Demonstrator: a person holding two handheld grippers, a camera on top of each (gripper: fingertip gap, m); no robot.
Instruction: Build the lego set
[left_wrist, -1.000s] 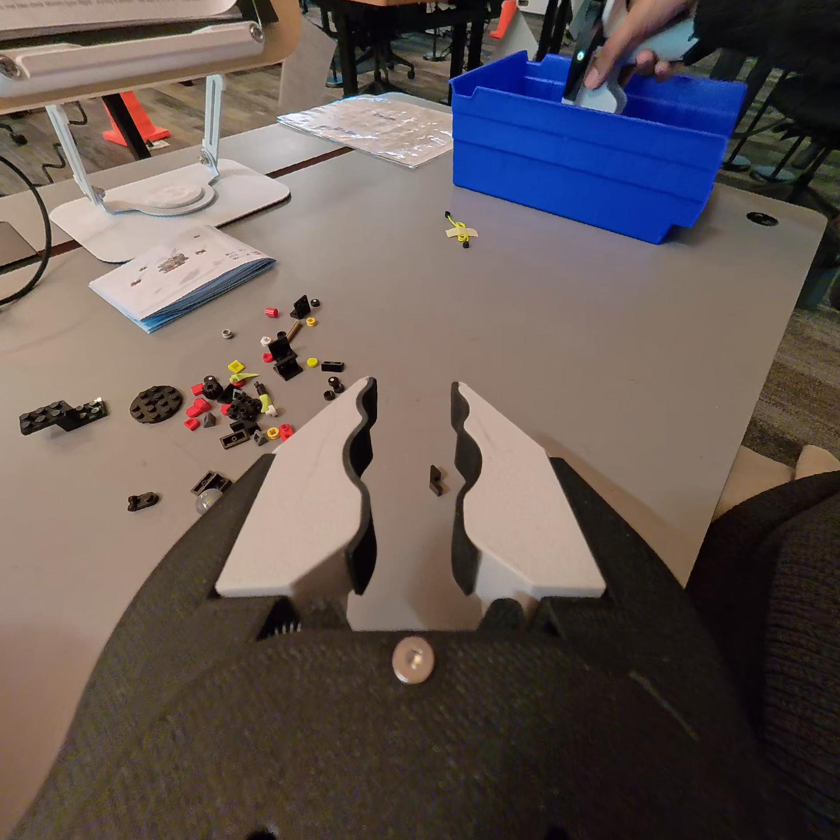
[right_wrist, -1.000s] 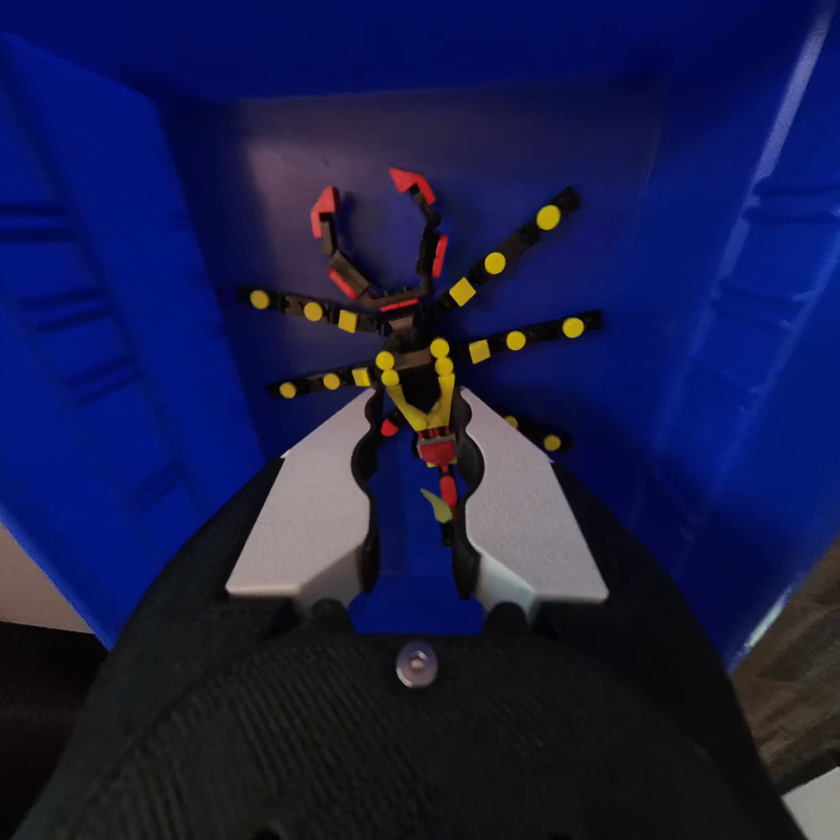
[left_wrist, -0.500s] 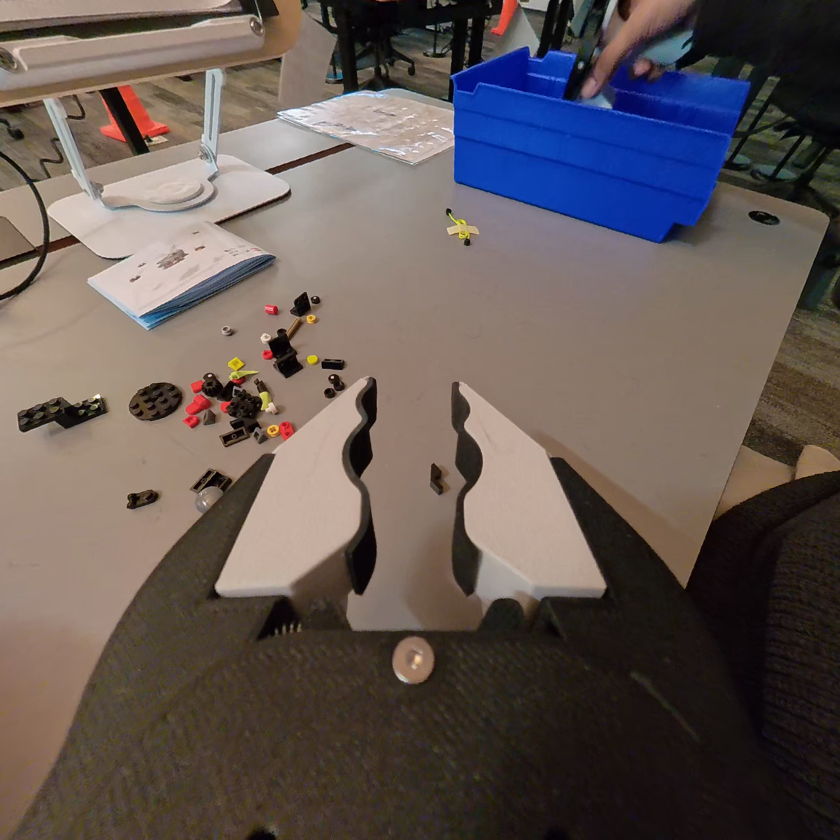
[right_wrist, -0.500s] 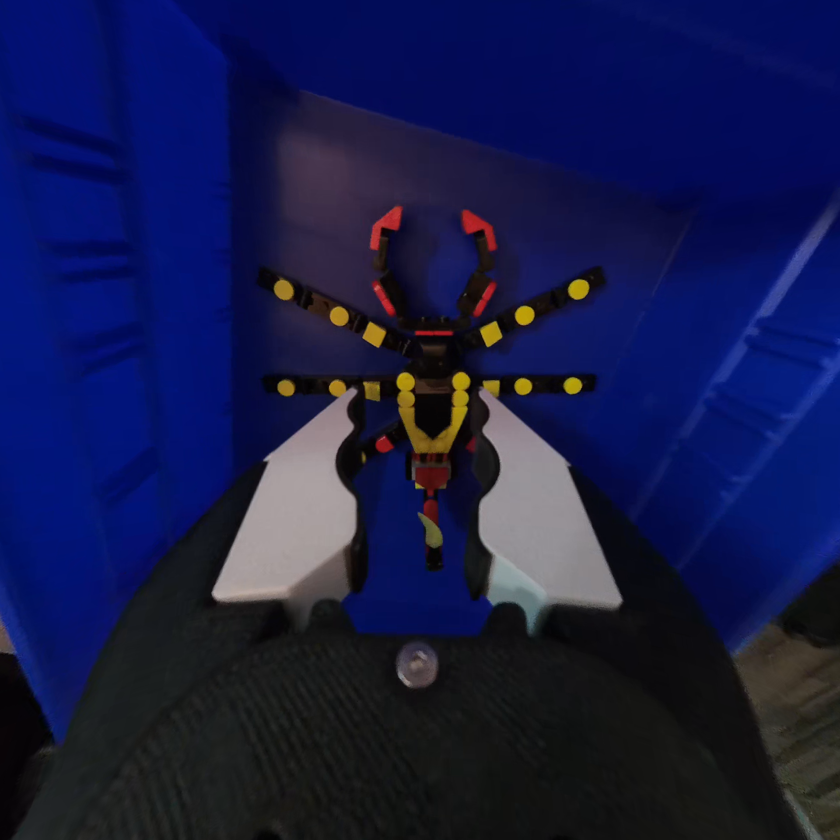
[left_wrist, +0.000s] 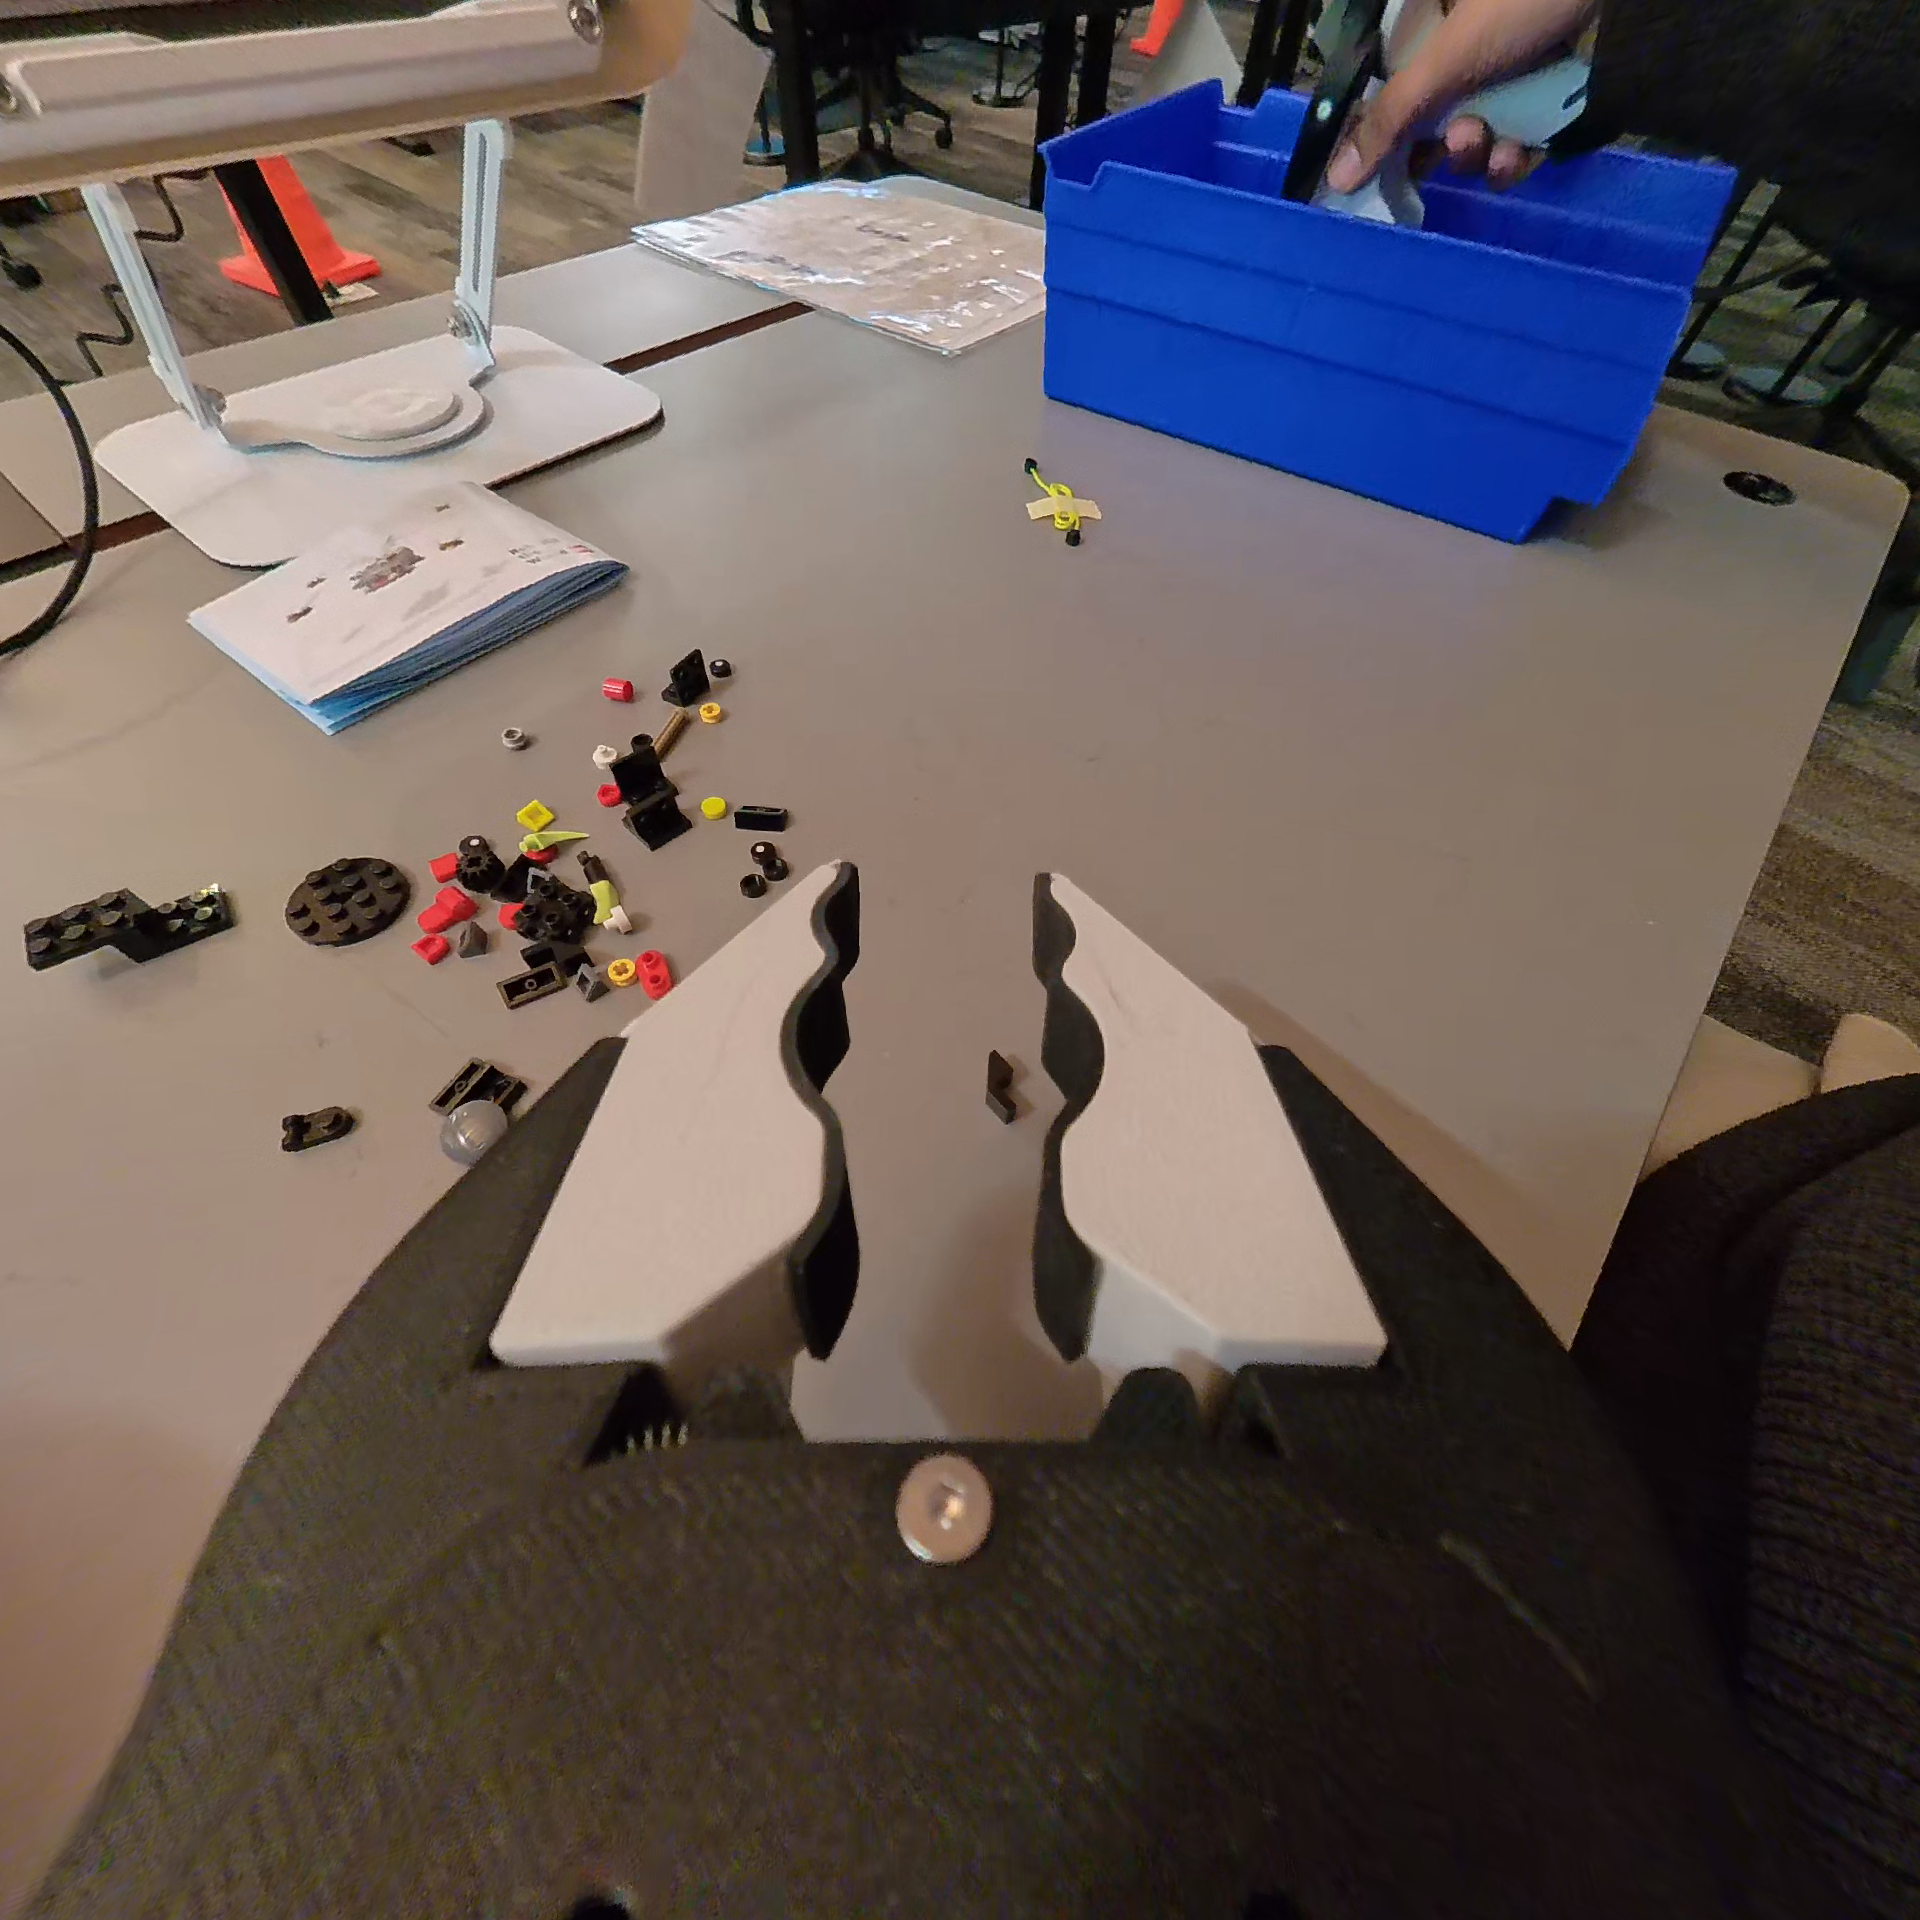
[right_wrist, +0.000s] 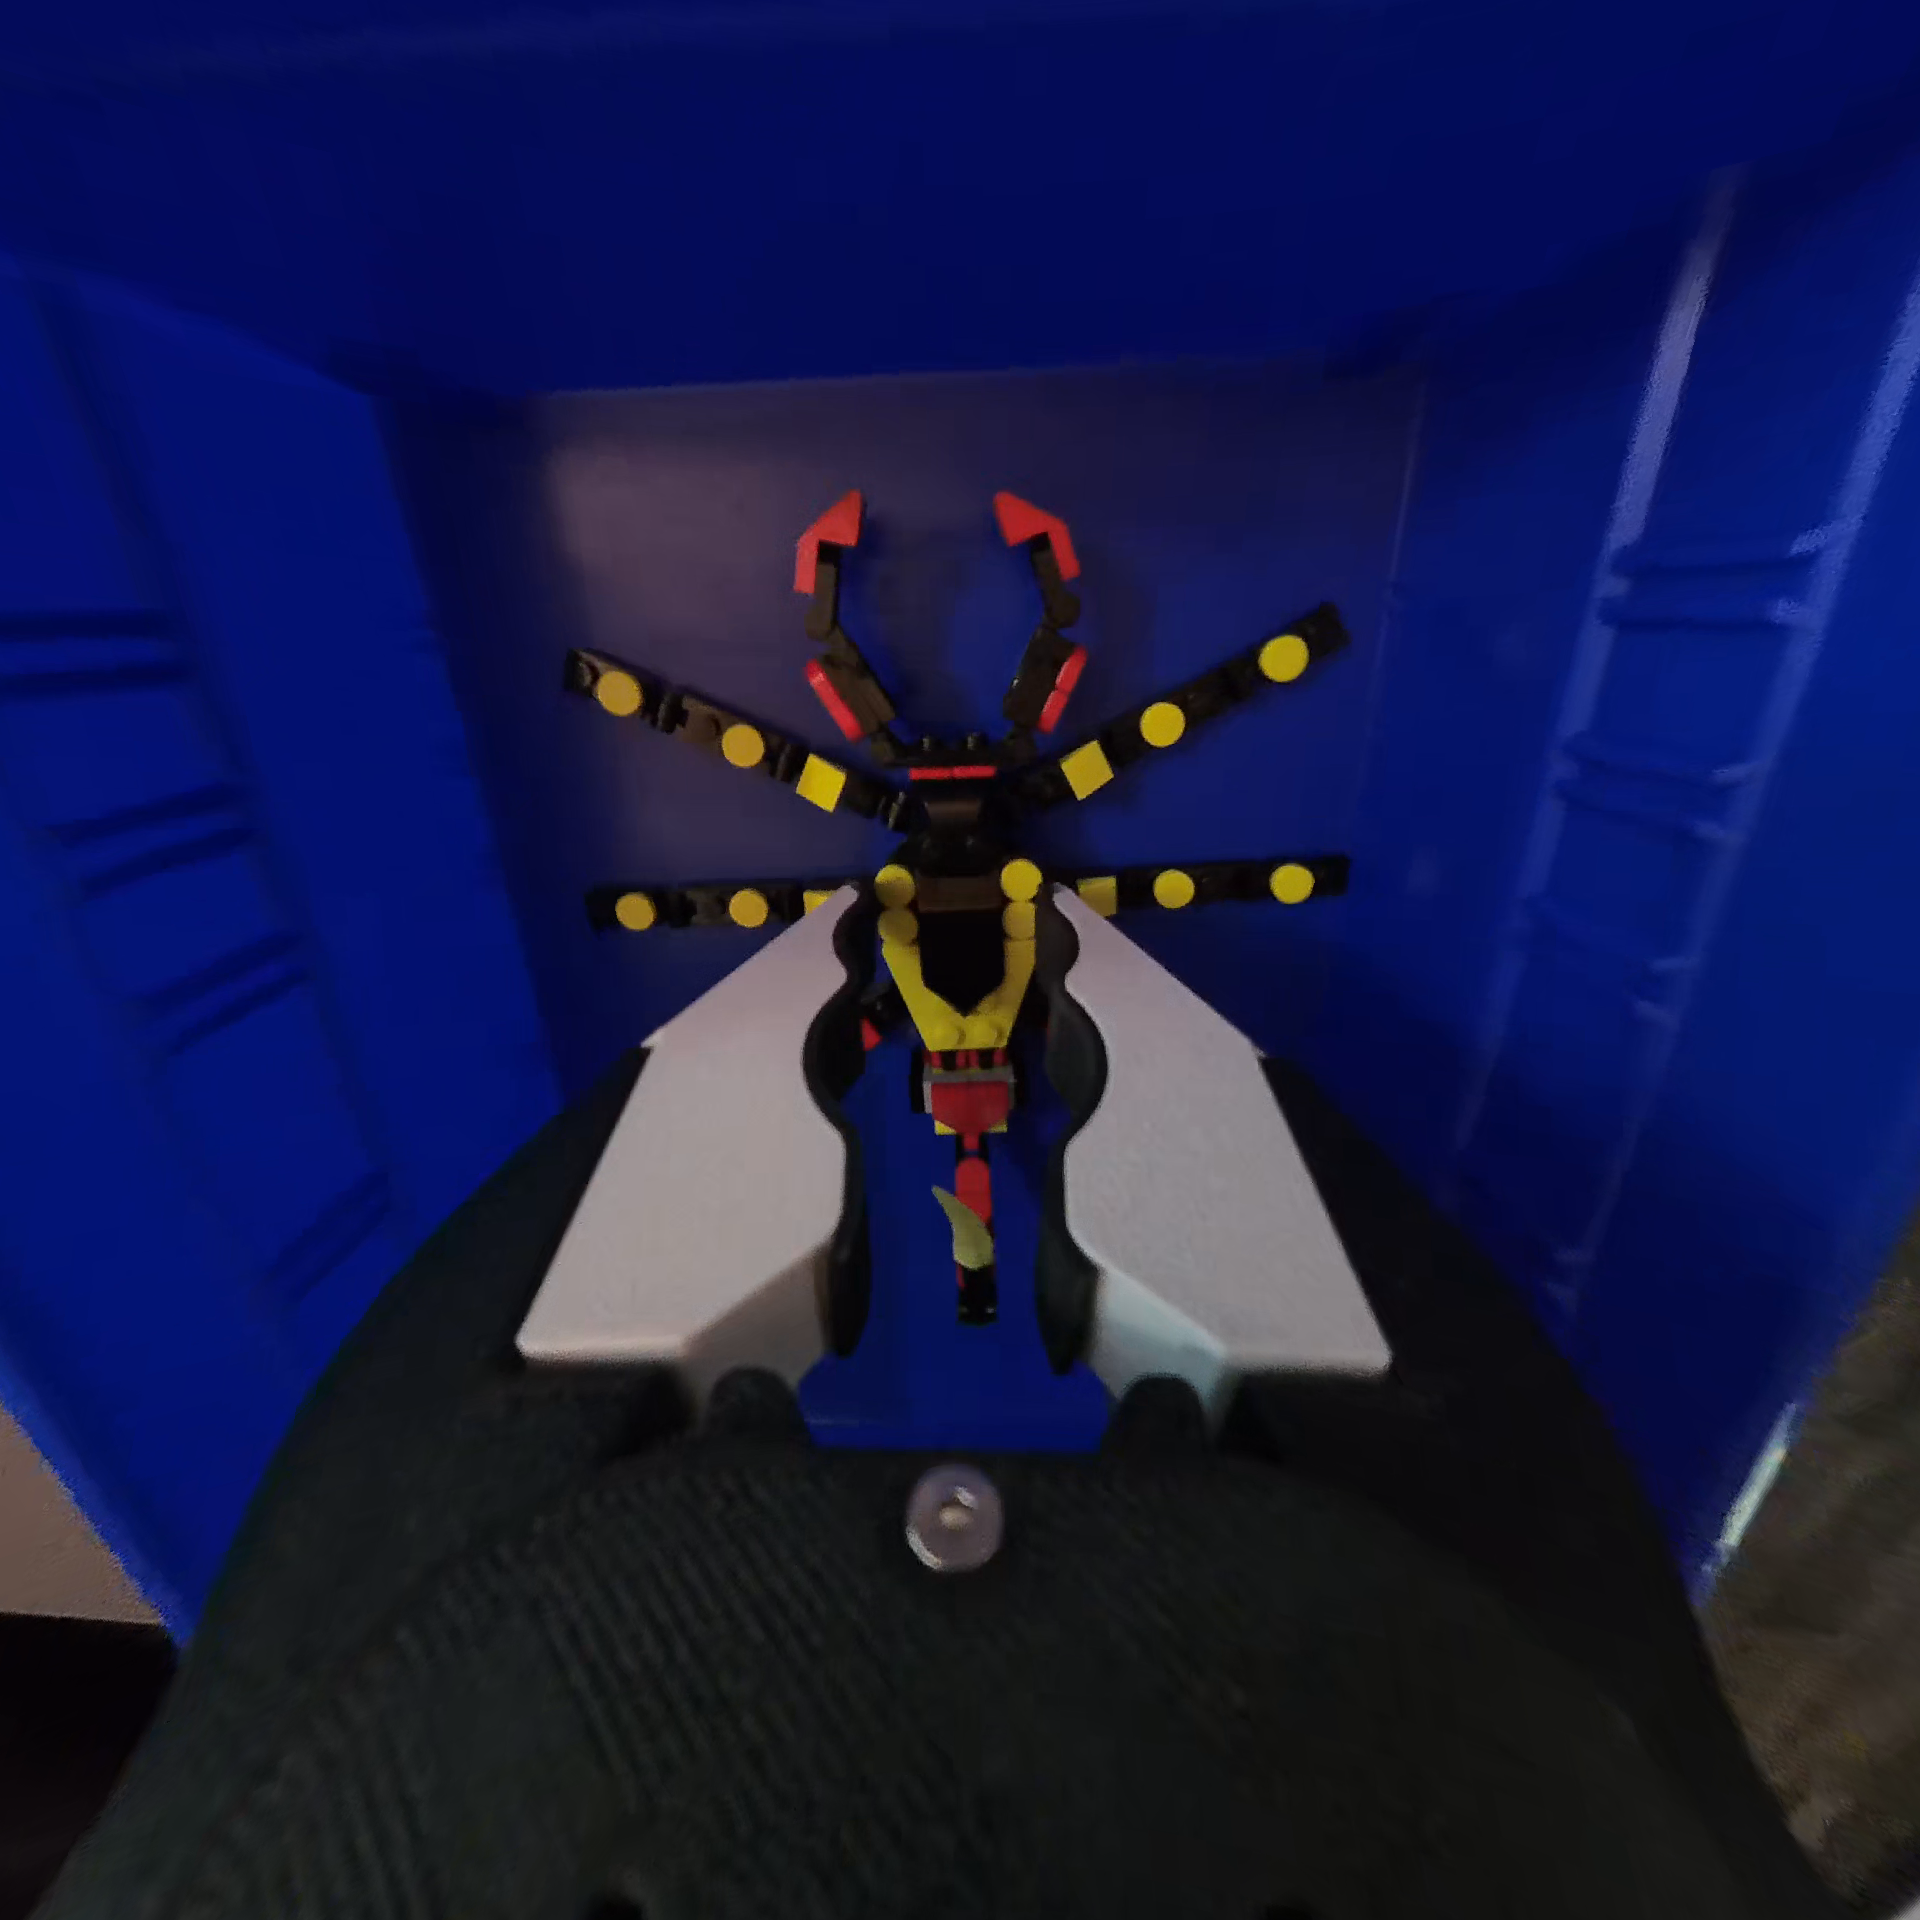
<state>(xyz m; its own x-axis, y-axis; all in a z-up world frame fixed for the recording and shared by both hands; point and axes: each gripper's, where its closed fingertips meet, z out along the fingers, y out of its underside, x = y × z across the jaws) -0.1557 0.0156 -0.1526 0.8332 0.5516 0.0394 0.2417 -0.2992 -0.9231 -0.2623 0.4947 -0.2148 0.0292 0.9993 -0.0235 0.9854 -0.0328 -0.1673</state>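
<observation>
My right gripper (right_wrist: 956, 914) is inside a blue bin (right_wrist: 260, 831). It is shut on the body of a black, yellow and red brick scorpion model (right_wrist: 961, 966), with both pads against its yellow sides. The model's legs and red claws spread out ahead over the bin's floor. My left gripper (left_wrist: 945, 883) is open and holds nothing, low over the grey table (left_wrist: 1299, 779). A small black piece (left_wrist: 1001, 1086) lies on the table between its fingers, untouched. In the left wrist view a hand holds the right gripper (left_wrist: 1351, 177) in the bin (left_wrist: 1351, 343).
Several loose black, red and yellow bricks (left_wrist: 551, 904) lie left of my left gripper. A booklet (left_wrist: 416, 592), a white stand's base (left_wrist: 364, 416) and a plastic bag (left_wrist: 862, 260) lie farther back. A yellow-green piece with tape (left_wrist: 1060, 504) lies before the bin. Across from one pair of fingers to the other is roughly 50 cm. My left tips are about 30 cm from the yellow-green piece with tape (left_wrist: 1060, 504), my right tips only 20 cm.
My right gripper's jaws opened off the scorpion model, then came together once more on its body; the model now sits straighter and centred. My left gripper has hardly moved.
</observation>
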